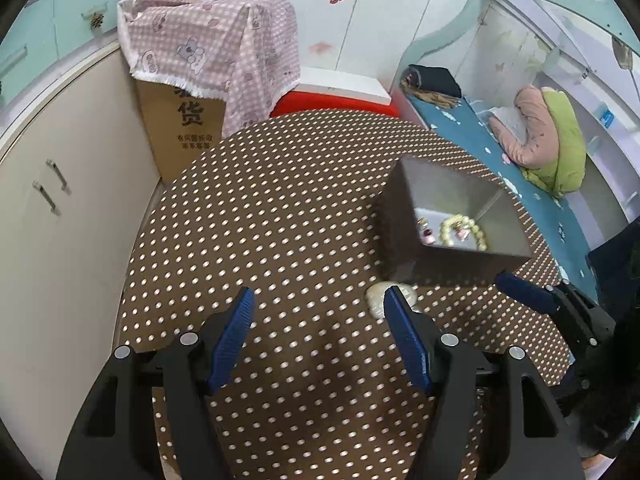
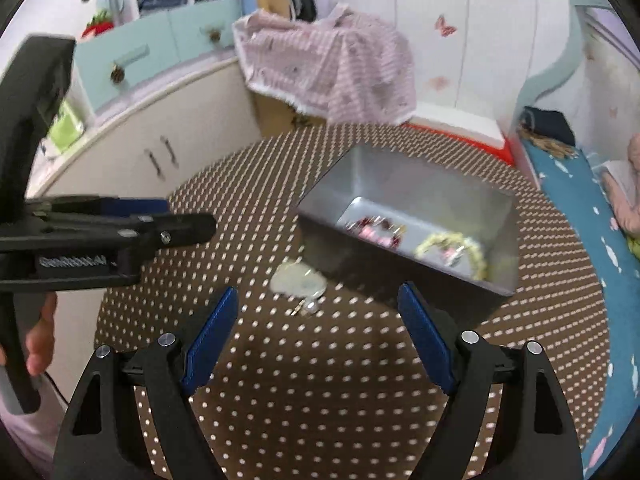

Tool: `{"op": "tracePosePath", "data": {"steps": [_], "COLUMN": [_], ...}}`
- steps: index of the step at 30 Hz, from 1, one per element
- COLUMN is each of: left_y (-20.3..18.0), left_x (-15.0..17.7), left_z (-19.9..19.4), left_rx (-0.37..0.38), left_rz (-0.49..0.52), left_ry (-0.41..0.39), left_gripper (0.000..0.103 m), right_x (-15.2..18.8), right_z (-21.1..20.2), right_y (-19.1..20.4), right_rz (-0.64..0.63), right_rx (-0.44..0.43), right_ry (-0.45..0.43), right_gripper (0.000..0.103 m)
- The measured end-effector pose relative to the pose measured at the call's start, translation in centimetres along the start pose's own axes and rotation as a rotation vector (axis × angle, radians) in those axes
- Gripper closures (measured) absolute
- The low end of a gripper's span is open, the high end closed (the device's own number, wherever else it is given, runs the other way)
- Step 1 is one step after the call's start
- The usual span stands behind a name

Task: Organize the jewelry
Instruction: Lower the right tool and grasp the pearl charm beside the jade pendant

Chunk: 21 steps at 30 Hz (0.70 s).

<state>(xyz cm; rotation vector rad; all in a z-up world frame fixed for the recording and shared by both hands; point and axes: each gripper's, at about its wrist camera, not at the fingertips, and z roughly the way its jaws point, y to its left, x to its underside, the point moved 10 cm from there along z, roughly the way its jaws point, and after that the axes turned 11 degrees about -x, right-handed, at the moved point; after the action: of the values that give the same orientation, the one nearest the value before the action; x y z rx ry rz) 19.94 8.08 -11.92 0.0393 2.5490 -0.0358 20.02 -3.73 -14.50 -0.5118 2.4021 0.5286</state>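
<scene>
Earring (image 2: 306, 307) just beyond right tongs (image 2: 318, 316)

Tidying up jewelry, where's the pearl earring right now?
In the right wrist view, the pearl earring lies on the dotted table, beside the pale bracelet, outside the grey box.

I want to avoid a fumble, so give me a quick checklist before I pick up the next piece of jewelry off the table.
1. Right gripper open: ok, fingers wide apart, nothing held.
2. Left gripper open: ok, nothing held.
3. Pieces left on the table: ok, a pale pendant and a small earring lie beside the box.
4. Gray box open and upright: ok.
5. Room inside the box: ok, beaded bracelet and a few small pieces, bare floor remains.
6. Exact earring shape for grasping: cannot tell, blurred.
</scene>
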Motion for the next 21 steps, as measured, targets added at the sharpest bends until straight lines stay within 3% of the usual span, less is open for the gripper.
{"op": "tracePosePath", "data": {"steps": [2,6,11,14,18,21], "left_y": [0.6,1.5,2.0,1.8,1.0,0.0], "left_x": [0.6,2.0,3.4,4.0,4.2,3.9], "left_z": [0.4,1.4,2.8,3.3,3.5,3.7], "left_rx": [-0.006,-0.017,-0.011,-0.004,0.003,0.011], "left_rz": [0.000,-0.008,-0.005,-0.003,0.010,0.028], "left_ry": [0.008,0.043,0.086,0.103,0.106,0.107], "left_gripper": [0.038,0.038,0.038,0.038,0.038,0.038], "right_x": [0.5,1.0,1.4,2.0,2.1,2.3], "right_z": [0.9,2.5,4.1,5.2,5.2,5.0], "right_y": [0.3,0.9,0.9,0.5,0.3,-0.1], "right_rz": [-0.006,-0.010,-0.021,-0.014,-0.017,-0.005], "right_rx": [0.002,-0.024,-0.018,-0.010,0.006,0.000], "right_ry": [0.020,0.063,0.095,0.123,0.101,0.097], "right_gripper": [0.025,0.047,0.056,0.072,0.082,0.083]}}
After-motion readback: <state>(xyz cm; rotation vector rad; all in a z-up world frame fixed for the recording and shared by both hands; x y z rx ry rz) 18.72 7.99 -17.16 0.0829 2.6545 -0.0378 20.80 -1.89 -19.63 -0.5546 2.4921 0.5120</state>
